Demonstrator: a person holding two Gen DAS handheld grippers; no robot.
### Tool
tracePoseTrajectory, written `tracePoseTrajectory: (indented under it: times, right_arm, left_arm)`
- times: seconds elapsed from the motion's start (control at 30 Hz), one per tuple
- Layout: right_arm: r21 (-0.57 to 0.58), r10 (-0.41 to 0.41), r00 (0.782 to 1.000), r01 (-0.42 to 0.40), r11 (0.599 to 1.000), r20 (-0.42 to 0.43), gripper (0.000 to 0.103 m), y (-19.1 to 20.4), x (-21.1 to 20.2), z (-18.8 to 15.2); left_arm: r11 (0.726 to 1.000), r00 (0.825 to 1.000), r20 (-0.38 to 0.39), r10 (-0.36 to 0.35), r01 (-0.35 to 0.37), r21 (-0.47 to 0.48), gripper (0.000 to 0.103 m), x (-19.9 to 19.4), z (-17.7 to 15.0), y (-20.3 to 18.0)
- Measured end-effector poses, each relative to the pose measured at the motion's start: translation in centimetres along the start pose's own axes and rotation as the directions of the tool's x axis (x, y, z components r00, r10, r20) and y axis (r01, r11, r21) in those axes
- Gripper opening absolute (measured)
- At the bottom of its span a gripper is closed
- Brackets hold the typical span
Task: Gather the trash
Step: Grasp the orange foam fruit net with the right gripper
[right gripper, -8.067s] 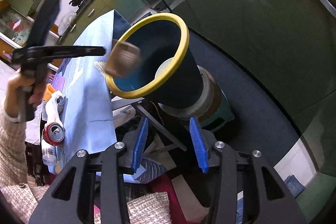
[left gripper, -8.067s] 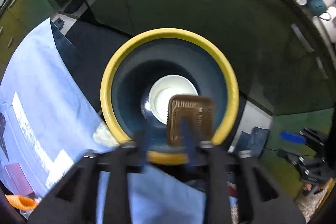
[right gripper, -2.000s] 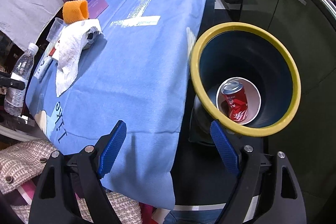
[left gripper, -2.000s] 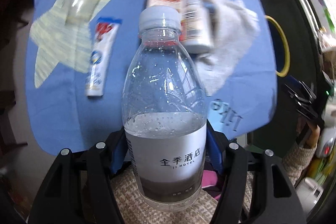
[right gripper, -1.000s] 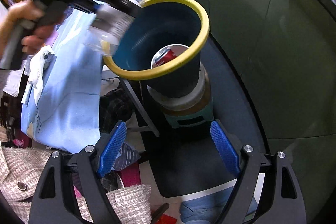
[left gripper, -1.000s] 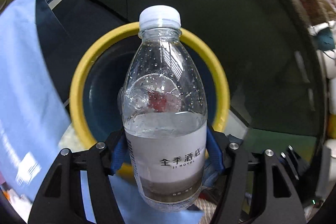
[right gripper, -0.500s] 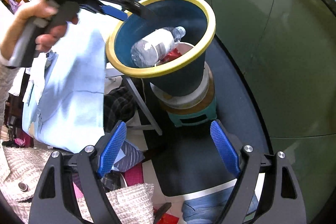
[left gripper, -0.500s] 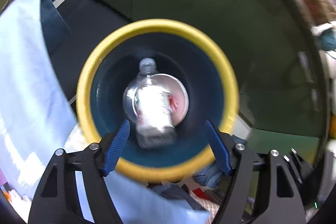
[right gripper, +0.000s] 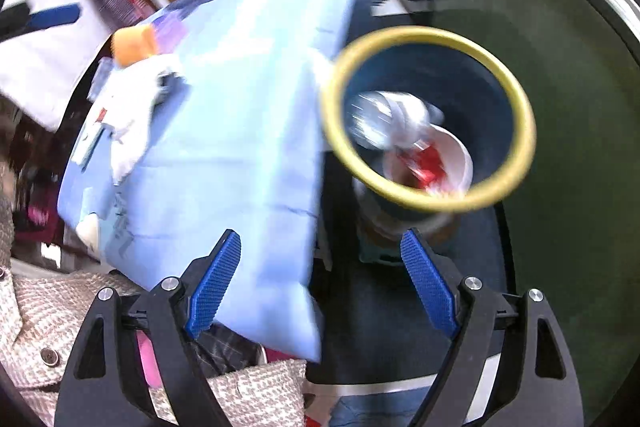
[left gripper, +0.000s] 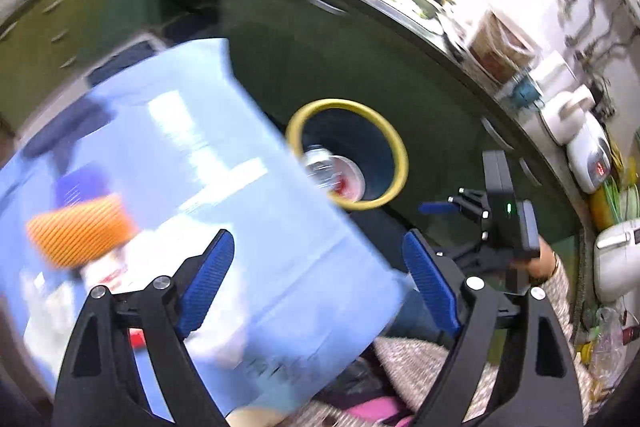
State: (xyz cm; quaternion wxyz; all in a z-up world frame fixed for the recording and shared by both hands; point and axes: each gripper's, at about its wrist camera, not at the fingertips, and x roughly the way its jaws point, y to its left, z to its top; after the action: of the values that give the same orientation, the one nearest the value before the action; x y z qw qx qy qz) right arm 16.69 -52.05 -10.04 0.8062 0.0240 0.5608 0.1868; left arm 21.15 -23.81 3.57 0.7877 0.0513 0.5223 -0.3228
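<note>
Inside the bin [right gripper: 516, 131]: we see the water bottle [right gripper: 384, 123] and a red can [right gripper: 424, 163] already dropped.
On the blue cloth [right gripper: 224, 131]: we still have the orange cup [right gripper: 132, 45], a white tissue [right gripper: 132, 107] and small packets to collect.
Left gripper [left gripper: 320, 285]: jaws were just opening, now wide, nothing between.
Right gripper [right gripper: 320, 285]: wide, empty.

Clear water bottle [right gripper: 390, 121] lies tilted inside the yellow-rimmed blue bin [right gripper: 516, 115], atop a red can [right gripper: 426, 163], well beyond the tongs.
</note>
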Motion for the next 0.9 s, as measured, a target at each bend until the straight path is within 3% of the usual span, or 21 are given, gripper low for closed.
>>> tracePoseTrajectory:
  times: [0.2, 0.33, 0.47, 0.67, 0.8, 0.9]
  right_arm:
    - [-0.131, 0.062, 0.998, -0.063, 0.989, -0.012, 0.082, 8.5, 2.1, 6.8]
    - [-0.263, 0.100, 0.995, -0.096, 0.960, -0.001, 0.082, 14.8, 3.0, 11.8]
    - [-0.443, 0.062, 0.998, -0.041, 0.896, 0.033, 0.081, 21.2, 4.7, 17.1]
    - [-0.591, -0.002, 1.000, 0.006, 0.806, 0.008, 0.081, 27.9, 9.5, 22.6]
    - [-0.648, -0.082, 0.997, 0.066, 0.758, 0.006, 0.079, 30.0, 12.5, 24.2]
    - [-0.663, -0.105, 0.994, 0.075, 0.745, -0.006, 0.078, 30.5, 13.8, 24.4]
  left_arm:
    - [0.985, 0.984, 0.100, 0.151, -0.141, -0.100, 0.088, -6.4, -8.4, 7.9]
    - [0.970, 0.982, 0.105, 0.158, -0.134, -0.201, 0.088, -8.6, -13.3, 13.4]
    - [0.952, 0.983, 0.084, 0.161, -0.132, -0.274, 0.088, -9.1, -17.6, 17.4]
    - [0.948, 0.988, 0.059, 0.145, -0.121, -0.294, 0.088, -8.8, -20.5, 20.0]
    - [0.946, 0.989, 0.060, 0.137, -0.113, -0.305, 0.088, -8.7, -21.1, 20.7]
    - [0.945, 0.990, 0.055, 0.131, -0.108, -0.309, 0.088, -8.5, -21.6, 21.3]
